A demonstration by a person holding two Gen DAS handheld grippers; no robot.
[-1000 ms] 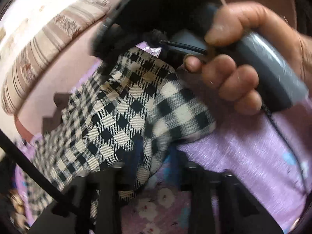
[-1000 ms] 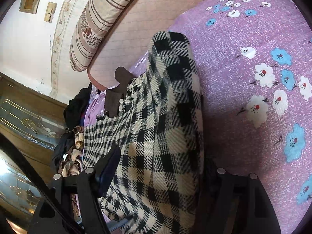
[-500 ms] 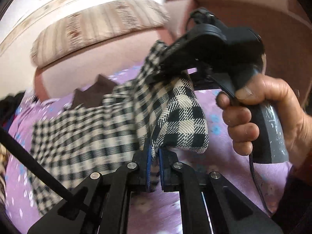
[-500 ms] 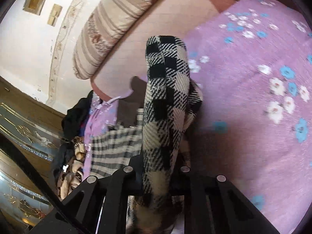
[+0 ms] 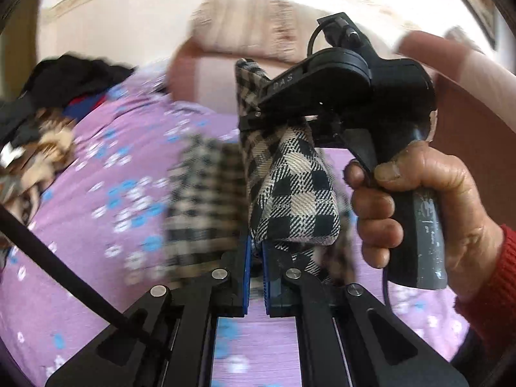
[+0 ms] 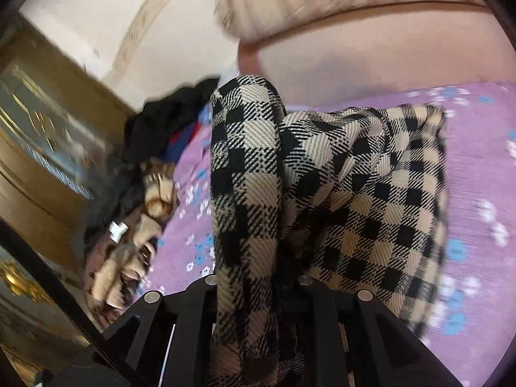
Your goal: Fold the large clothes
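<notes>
Checked garment [image 6: 371,193] lifted off the purple bed [image 5: 96,225], pinched by both claws.

Left claw [image 5: 256,254] is clenched on a fold of the cloth; right claw [image 5: 283,119] grips another bunch just above it. Most fabric hangs loose, so I judge folding barely begun: laying flat and creasing remain, beside the clothes pile [image 6: 135,193].

A purple bedsheet [image 5: 106,174] with small blue and white flowers covers the bed. At its far left edge lies a heap of clothes [image 6: 138,193]: dark cloth on top, a bit of red and blue under it, brown and cream patterned cloth nearer. A striped cream pillow [image 6: 322,3] rests on the pink padded headboard [image 6: 354,58]. A gold-framed cabinet [image 6: 38,148] stands beside the heap, against a pale wall [image 5: 122,29]
</notes>
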